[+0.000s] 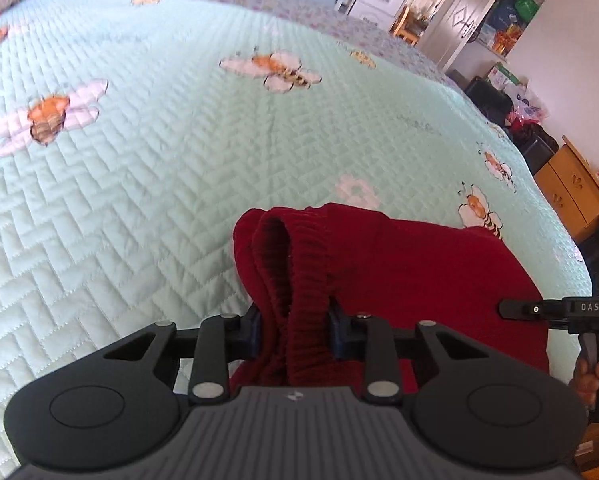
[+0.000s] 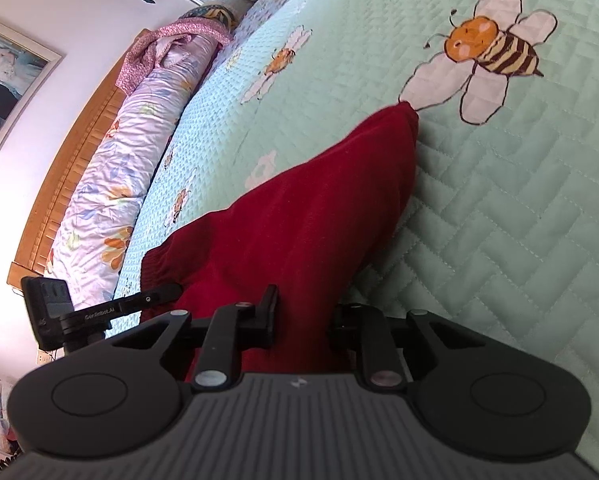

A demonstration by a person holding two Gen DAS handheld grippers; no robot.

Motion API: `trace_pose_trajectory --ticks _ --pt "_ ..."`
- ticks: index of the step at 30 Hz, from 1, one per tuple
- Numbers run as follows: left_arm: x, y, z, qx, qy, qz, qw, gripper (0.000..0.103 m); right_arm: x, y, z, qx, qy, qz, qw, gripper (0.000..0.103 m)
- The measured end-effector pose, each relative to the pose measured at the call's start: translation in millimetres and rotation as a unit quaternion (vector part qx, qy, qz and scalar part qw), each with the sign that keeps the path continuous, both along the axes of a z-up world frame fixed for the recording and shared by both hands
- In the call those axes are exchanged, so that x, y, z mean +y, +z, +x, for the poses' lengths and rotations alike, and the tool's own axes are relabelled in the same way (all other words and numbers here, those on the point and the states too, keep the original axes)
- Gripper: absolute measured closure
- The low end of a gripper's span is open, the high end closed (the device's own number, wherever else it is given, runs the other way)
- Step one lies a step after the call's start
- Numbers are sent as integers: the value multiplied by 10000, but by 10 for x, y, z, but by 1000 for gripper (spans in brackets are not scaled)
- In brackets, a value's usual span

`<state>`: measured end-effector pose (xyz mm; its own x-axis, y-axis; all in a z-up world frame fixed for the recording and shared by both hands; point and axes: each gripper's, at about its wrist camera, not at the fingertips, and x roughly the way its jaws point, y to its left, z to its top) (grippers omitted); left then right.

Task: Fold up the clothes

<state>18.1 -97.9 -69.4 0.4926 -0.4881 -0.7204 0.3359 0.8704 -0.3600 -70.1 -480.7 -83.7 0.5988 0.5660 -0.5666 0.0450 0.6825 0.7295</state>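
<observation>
Both tongs are clamped on one dark red knitted garment point(image 1: 399, 280). On the left tongs point(image 1: 295, 330) the blue pads point(image 1: 255, 330) press from either side on a bunched, ribbed band of the fabric, which loops up in a fold just ahead of them. On the right tongs point(image 2: 303, 312) the jaws pinch a plainer stretch of the same red cloth, which runs away from them in a long tapering ridge to a tip that touches the wing of a printed bee point(image 2: 487, 48). Between the two grips the garment lies partly raised over the bed's pale green quilted bedspread point(image 1: 139, 184), near its edge. The bedspread is stitched in a herringbone pattern and scattered with bees and white flowers. In the left wrist view the right gripper's black side arm and the fingers point(image 1: 587, 376) of the person's hand holding it show at the right edge. Along the far side of the bed lies a rolled floral duvet point(image 2: 111, 184) against a wooden headboard point(image 2: 59, 168), with a framed picture point(image 2: 7, 80) on the wall above. Wooden cabinets point(image 1: 571, 188) and white drawers point(image 1: 379, 0) stand beyond the bed.
</observation>
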Motion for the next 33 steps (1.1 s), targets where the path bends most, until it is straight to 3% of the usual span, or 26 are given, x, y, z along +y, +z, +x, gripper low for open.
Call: trace_pose_trajectory --ticks 4,12,27,33 --pt "32 51 42 70 87 -109 9999 71 16 71 -40 -161 -115 173 9997 82" --pt "146 285 22 -89 197 20 9998 71 198 271 -3 -492 54 496 9975 84" --pt "999 864 -27 -373 870 455 9945 71 992 525 395 -650 737 1187 9881 84" --pt "1057 919 -56 -378 893 380 9946 71 1095 580 385 -695 753 1497 9834 84"
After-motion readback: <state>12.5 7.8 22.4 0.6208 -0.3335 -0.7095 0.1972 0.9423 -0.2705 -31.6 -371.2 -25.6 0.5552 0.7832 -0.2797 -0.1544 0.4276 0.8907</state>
